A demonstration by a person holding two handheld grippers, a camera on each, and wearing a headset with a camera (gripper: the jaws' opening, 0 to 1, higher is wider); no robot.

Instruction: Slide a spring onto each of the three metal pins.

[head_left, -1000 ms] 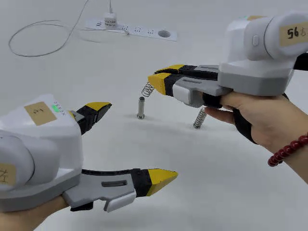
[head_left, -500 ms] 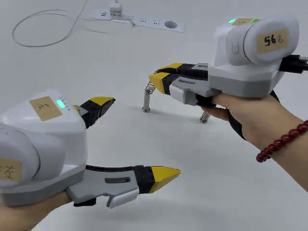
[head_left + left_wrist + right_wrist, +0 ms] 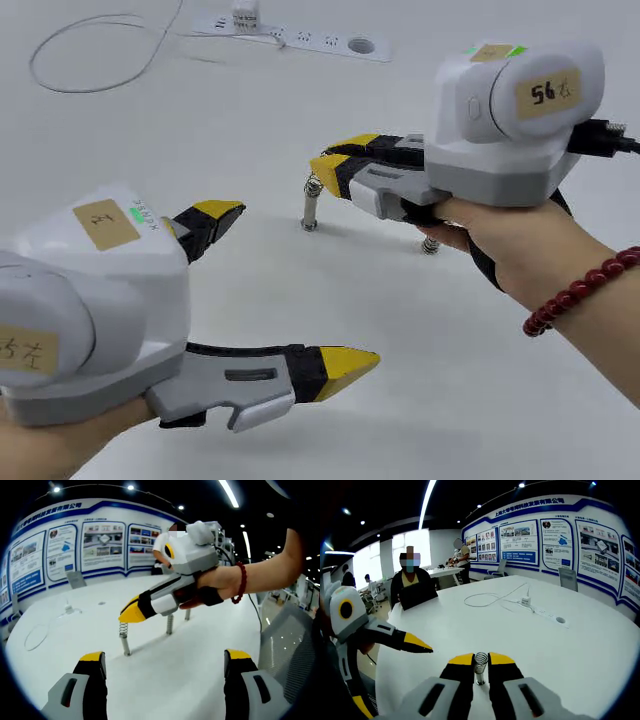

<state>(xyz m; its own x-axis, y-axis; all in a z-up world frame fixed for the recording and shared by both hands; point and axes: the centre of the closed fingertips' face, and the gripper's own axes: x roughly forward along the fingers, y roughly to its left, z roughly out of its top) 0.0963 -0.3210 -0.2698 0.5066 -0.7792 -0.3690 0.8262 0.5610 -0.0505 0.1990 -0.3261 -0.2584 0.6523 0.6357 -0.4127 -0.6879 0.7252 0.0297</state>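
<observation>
Holding the left hand-held gripper low at the near left over the white tabletop, jaws spread wide and grasping nothing. Probably parking it clear of the work so as not to crowd the pin, while aiming it that way in case of a need to steady something.

Lying far back and well apart from the work, playing no part in it: a looped cable and a power strip.

Standing upright in the middle: a metal pin, carrying a spring at its top end, apparently only just started over the tip and not yet down at the base. Showing likewise in the left gripper view, the spring perching high above a bare length of the metal pin.

Reaching in from the right: the right hand-held gripper, jaws pressed in on the coils from either side, with the spring sitting between the yellow tips in the right gripper view, directly above the pin. Gripping at the flanks, not the end, likely for keeping the bore in line with the shaft while pushing down.

Standing further right in the left gripper view, behind that gripper: a second pin and a third pin. Too small and too hidden for telling whether either is wearing a spring.
</observation>
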